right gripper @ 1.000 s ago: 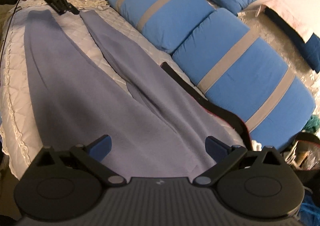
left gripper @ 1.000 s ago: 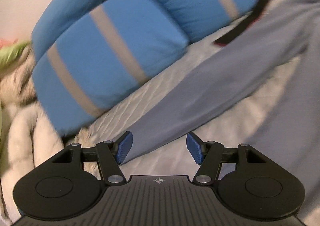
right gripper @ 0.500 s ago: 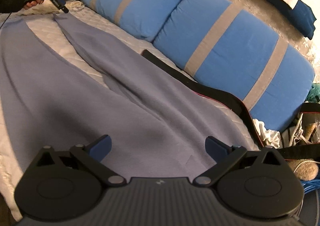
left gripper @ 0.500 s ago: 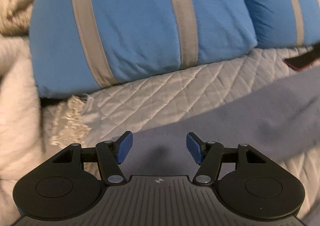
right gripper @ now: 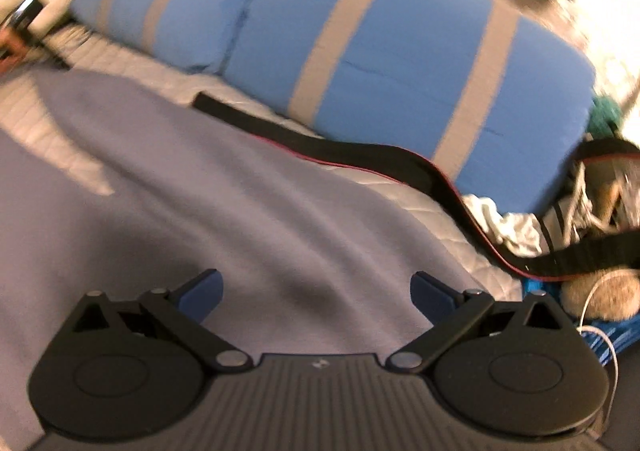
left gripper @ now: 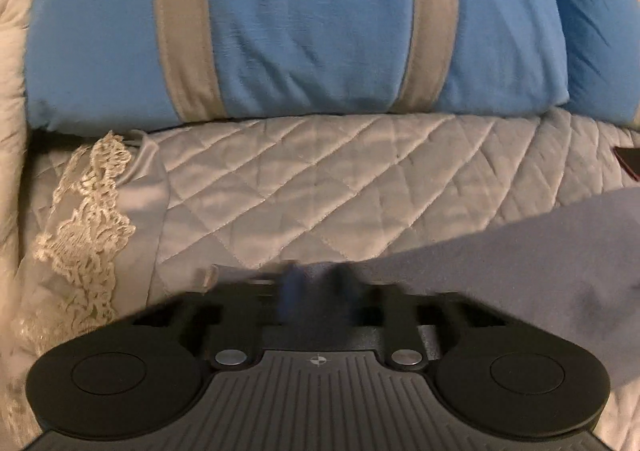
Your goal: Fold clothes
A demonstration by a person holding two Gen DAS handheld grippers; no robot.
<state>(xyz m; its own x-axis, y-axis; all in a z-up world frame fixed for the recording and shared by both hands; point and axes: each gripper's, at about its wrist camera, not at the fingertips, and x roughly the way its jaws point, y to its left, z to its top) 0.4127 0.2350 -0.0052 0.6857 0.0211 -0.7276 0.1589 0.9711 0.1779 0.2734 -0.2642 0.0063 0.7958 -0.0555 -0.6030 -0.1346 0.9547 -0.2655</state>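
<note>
Trousers (right gripper: 224, 211) are seen spread unfolded on bed (left gripper: 320, 187); left gripper (left gripper: 316, 287) fingers blurred, nearly closed at a leg end, grip uncertain; right gripper (right gripper: 316, 293) fingers parted above them.

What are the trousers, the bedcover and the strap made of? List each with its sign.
Trousers: soft matte knit or fleece, probably; grey-lilac, no sheen, broad limp folds.
Bedcover: satin-like quilted fabric, likely synthetic; it shines along diamond stitching, with a lace trim at its edge.
Strap: flat black webbing, it seems, with a thin red edge; blur hides the weave.
</note>
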